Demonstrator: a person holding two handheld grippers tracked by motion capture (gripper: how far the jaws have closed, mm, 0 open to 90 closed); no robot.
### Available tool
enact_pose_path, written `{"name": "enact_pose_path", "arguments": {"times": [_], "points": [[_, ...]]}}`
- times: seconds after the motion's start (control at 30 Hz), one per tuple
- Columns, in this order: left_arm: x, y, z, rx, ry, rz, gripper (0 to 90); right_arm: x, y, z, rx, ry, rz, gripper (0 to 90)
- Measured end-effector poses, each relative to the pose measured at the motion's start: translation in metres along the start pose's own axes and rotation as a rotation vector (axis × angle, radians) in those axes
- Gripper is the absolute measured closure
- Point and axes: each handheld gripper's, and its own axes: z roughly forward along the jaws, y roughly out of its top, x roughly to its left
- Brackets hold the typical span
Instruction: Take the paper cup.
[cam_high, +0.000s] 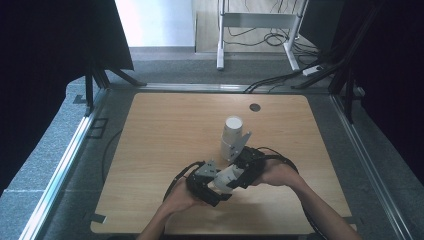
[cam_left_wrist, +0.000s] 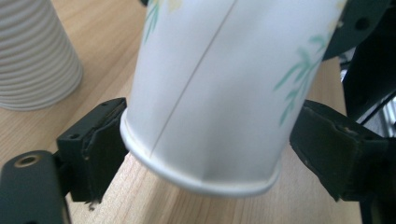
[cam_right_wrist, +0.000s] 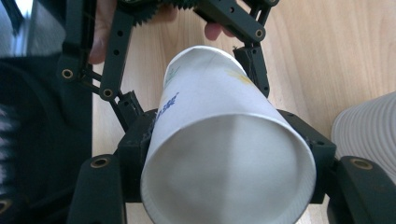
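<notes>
A white paper cup (cam_high: 228, 178) with a green leaf print lies on its side above the wooden table (cam_high: 160, 130), between the two grippers. My right gripper (cam_right_wrist: 224, 135) is shut on its wide mouth end, and the open mouth faces that gripper's camera. My left gripper (cam_left_wrist: 217, 130) stands open around the cup's (cam_left_wrist: 219, 84) narrow base end; its pads sit close beside the wall without pressing. In the high view the left gripper (cam_high: 215, 186) comes from the lower left and the right gripper (cam_high: 245, 167) from the right.
A tall stack of white paper cups (cam_high: 232, 136) stands upside down just beyond the grippers, a ribbed stack of cups (cam_left_wrist: 32, 51) (cam_right_wrist: 369, 130) in both gripper views. A small dark round cap (cam_high: 255, 107) sits near the table's far edge. Black cables trail from both grippers.
</notes>
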Motion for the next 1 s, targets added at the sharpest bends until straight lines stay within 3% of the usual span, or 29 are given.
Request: {"name": "enact_pose_path", "arguments": {"times": [0.23,0.27,0.4,0.6,0.83,1.0], "points": [[0.002,0.002,-0.011,-0.056,0.004,0.003,10.6,-0.001,-0.018,-0.017,-0.160,-0.014,0.055,37.3],[0.003,0.002,-0.013,-0.060,0.003,0.004,10.6,-0.001,-0.018,-0.017,-0.160,-0.014,0.055,37.3],[0.003,0.001,-0.016,-0.083,-0.003,0.011,12.9,-0.001,-0.030,-0.024,-0.250,-0.027,0.072,37.3],[0.002,0.002,-0.020,-0.122,-0.023,0.025,14.1,0.000,-0.042,-0.026,-0.343,-0.018,0.088,37.3],[0.001,0.001,-0.022,-0.169,-0.064,0.030,16.3,0.002,-0.059,-0.018,-0.424,0.001,0.119,37.3],[0.001,0.001,-0.021,-0.171,-0.079,0.043,19.6,0.003,-0.067,-0.010,-0.456,0.035,0.114,37.3]]}}
